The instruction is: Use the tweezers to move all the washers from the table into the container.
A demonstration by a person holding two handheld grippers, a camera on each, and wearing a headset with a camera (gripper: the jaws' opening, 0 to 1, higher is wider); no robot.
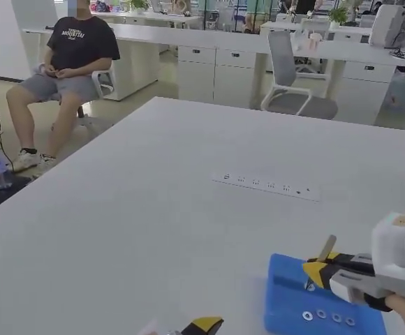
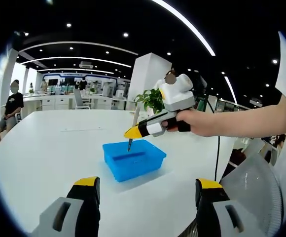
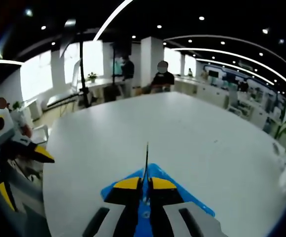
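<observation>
White "MOUNTAIN" lettering on the black T-shirt (image 1: 85, 49) of a seated person (image 1: 54, 85); smaller print illegible.

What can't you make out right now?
- Head view: washers small and blurred; inside the container or in front of it, unclear.
- Head view: left gripper cut off by the bottom edge.
- Right gripper view: tweezers tip too thin and blurred to show any load.
- Left gripper view: container interior too small to read.

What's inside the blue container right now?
Four washers lie in a row on the floor of the container. The right hand-held gripper, shut on the tweezers, covers part of the interior, so anything beneath it cannot be seen.
</observation>
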